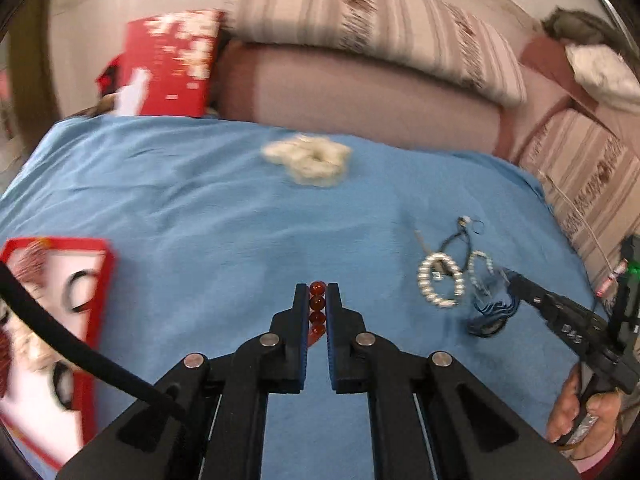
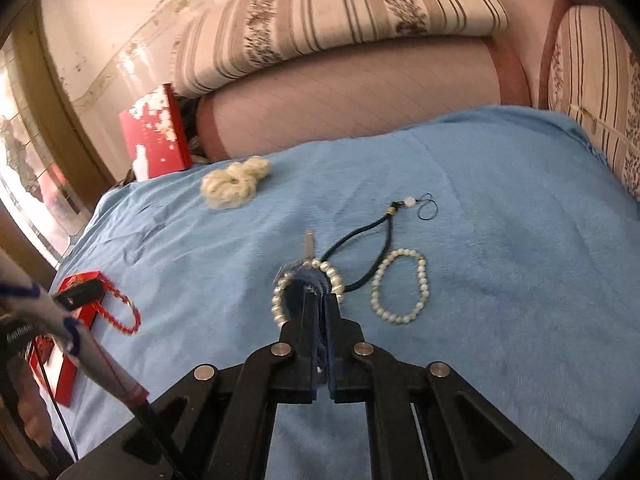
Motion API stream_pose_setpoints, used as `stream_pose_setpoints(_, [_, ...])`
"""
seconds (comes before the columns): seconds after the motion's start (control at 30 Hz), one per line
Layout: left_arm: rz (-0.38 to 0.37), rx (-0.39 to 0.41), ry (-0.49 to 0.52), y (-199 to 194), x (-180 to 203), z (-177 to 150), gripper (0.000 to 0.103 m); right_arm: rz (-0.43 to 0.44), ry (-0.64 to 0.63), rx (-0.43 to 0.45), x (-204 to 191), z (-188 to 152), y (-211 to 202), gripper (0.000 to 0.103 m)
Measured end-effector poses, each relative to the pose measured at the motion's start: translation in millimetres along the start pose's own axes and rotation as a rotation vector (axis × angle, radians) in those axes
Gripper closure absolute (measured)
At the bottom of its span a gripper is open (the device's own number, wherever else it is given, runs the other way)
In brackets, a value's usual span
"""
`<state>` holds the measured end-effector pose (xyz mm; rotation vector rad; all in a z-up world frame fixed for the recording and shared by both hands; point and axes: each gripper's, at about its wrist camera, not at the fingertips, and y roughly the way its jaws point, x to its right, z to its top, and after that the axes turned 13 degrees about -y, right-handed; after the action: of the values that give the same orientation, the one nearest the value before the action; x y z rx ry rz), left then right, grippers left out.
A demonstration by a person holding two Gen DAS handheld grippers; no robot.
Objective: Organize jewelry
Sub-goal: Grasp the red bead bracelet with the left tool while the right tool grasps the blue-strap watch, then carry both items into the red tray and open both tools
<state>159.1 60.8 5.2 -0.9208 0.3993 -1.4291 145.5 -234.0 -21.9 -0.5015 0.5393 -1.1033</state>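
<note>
Left gripper [image 1: 318, 300] is clamped on the red bead bracelet [image 1: 317, 308], lifted near the red box [image 1: 60, 300] at left. Right gripper [image 2: 318, 296] pinches what looks like blue cord [image 1: 490, 312]. Two pearl bracelets [image 2: 400, 286] and the dark strap [image 2: 368, 240] lie unsorted on the blue blanket [image 2: 500, 200].

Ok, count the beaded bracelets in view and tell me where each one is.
3: a red round-bead bracelet clamped in the left hand-held gripper, a chunky pearl bracelet under the right gripper's tips, and a slimmer pearl bracelet right of it.
</note>
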Motion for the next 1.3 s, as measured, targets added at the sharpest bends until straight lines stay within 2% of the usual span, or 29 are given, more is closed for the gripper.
stream_pose_setpoints(0.17, [0.08, 0.061, -0.051, -33.4, -59.9, -0.9, 0.096, 0.013, -0.059, 0.019, -35.6, 2.6, -12.1, 0.1])
stream_pose_setpoints(0.37, [0.173, 0.12, -0.135, -76.4, -136.5, -6.0, 0.096, 0.1, -0.096, -0.027, -87.7, 3.7, -8.0, 0.1])
stream_pose_setpoints(0.6, [0.281, 0.171, -0.306, -112.0, -233.8, -11.6, 0.096, 0.21, -0.234, -0.028, -182.2, 25.5, -8.0, 0.1])
stream_pose_setpoints(0.77, [0.272, 0.114, -0.424, -106.3, -285.5, -20.0, 0.096, 0.314, -0.285, -0.046, -245.9, 42.6, 0.9, 0.1])
stream_pose_setpoints(1.0, [0.27, 0.059, -0.503, -94.1, -319.5, -29.0, 0.096, 0.422, -0.386, -0.093, -338.8, 50.2, 17.2, 0.1])
stream_pose_setpoints(1.13, [0.295, 0.034, -0.561, -91.0, -338.2, -32.7, 0.096, 0.439, -0.443, -0.138, -376.4, 47.3, 27.1, 0.1])
stream_pose_setpoints(1.3, [0.245, 0.052, -0.619, -101.2, -349.7, -36.6, 0.096, 0.402, -0.54, -0.222, -419.6, 41.2, 56.0, 0.1])
